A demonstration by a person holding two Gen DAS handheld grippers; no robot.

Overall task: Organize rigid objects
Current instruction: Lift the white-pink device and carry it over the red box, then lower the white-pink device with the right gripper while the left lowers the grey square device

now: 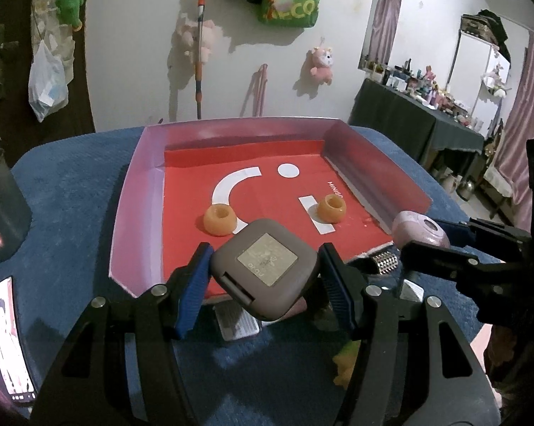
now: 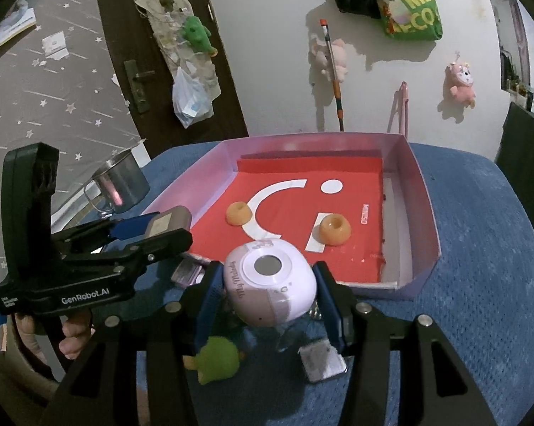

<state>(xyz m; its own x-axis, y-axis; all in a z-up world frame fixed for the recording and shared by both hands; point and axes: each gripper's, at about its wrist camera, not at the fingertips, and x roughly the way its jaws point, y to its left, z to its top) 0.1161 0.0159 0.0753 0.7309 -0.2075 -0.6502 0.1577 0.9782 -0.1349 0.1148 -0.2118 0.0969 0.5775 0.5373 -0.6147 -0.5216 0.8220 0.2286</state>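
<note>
Above blue terry cloth, left hand-held gripper [image 1: 265, 277] pinches a square case [image 1: 265, 269]; right hand-held gripper [image 2: 268, 291] pinches a glossy egg-shaped gadget [image 2: 270, 280].

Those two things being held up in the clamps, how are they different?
The grey case in the left gripper is flat and square with rounded corners; the pink case in the right gripper is rounded like an egg, with a round grey centre and script lettering. Both are clamped between blue pads, near the red-bottomed box.
</note>
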